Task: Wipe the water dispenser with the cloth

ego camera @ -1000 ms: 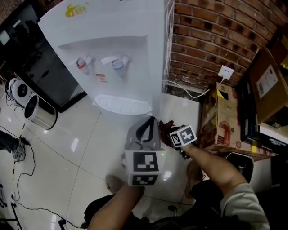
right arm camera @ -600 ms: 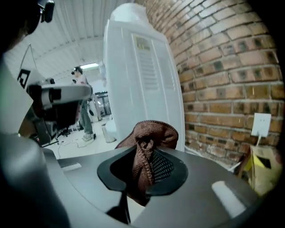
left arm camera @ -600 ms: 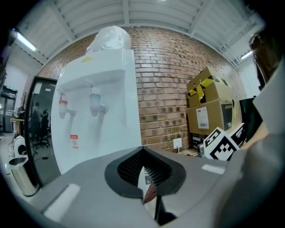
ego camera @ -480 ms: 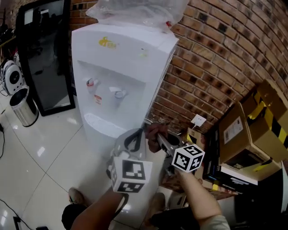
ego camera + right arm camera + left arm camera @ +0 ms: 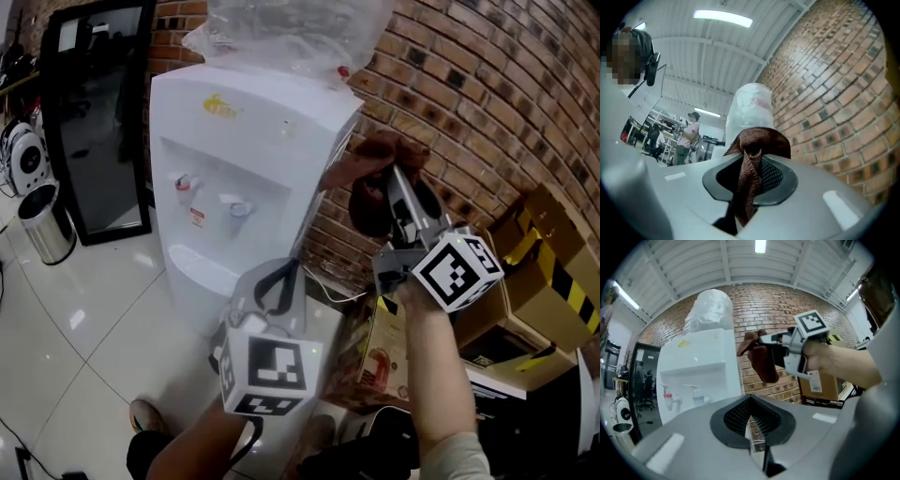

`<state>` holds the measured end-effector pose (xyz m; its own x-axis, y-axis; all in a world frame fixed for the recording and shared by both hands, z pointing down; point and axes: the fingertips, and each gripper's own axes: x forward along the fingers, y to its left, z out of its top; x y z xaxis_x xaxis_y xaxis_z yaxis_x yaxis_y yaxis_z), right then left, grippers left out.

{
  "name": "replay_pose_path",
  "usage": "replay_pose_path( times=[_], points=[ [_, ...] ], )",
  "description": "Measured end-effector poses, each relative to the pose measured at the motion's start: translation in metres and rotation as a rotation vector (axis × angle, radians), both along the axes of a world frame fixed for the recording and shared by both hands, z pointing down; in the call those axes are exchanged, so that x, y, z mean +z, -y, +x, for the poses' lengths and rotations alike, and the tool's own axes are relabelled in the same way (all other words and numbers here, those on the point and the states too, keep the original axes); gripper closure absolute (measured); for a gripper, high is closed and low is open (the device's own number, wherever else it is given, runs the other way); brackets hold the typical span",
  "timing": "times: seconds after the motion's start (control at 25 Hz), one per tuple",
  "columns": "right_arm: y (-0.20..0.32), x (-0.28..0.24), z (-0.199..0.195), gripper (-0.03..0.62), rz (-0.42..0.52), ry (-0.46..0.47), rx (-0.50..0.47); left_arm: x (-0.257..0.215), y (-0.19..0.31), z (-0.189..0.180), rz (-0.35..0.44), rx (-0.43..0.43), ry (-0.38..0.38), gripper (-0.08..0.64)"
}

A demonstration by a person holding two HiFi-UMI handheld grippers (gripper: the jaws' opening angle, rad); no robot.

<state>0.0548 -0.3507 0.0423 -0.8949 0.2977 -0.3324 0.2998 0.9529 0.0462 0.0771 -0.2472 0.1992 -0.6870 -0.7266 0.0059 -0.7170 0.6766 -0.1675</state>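
Note:
The white water dispenser [image 5: 234, 141] stands against the brick wall, with a plastic-wrapped bottle [image 5: 281, 33] on top. My right gripper [image 5: 389, 178] is raised beside the dispenser's upper right corner and is shut on a brown cloth [image 5: 370, 187]. In the right gripper view the cloth [image 5: 752, 159] hangs bunched between the jaws, with the wrapped bottle [image 5: 750, 110] behind it. My left gripper [image 5: 281, 281] is lower, in front of the dispenser's right side, shut with nothing in it. The left gripper view shows the dispenser [image 5: 701, 366] to the left and the cloth [image 5: 761, 357] above its jaws.
A black glass-door cabinet [image 5: 94, 103] and a steel bin [image 5: 47, 225] stand left of the dispenser. Cardboard boxes [image 5: 534, 272] are stacked at the right against the brick wall [image 5: 469, 103]. A red-printed box [image 5: 384, 361] sits on the floor below my right arm.
My right gripper has risen with the cloth from near the floor to beside the dispenser's top. The left gripper has risen a little. The head view has tilted upward.

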Motion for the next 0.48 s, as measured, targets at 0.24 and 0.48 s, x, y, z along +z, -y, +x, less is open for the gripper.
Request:
replay_pose_path(
  times=[0.24,0.48],
  points=[
    [-0.020,-0.063,-0.043,0.511,0.075,0.020,0.019,-0.015,-0.014,0.007,0.024,-0.028,0.025,0.560],
    [-0.010,-0.023,-0.063,0.512,0.044,-0.042,0.082,0.006,-0.041,-0.006,0.054,-0.091,-0.079,0.560]
  ],
)
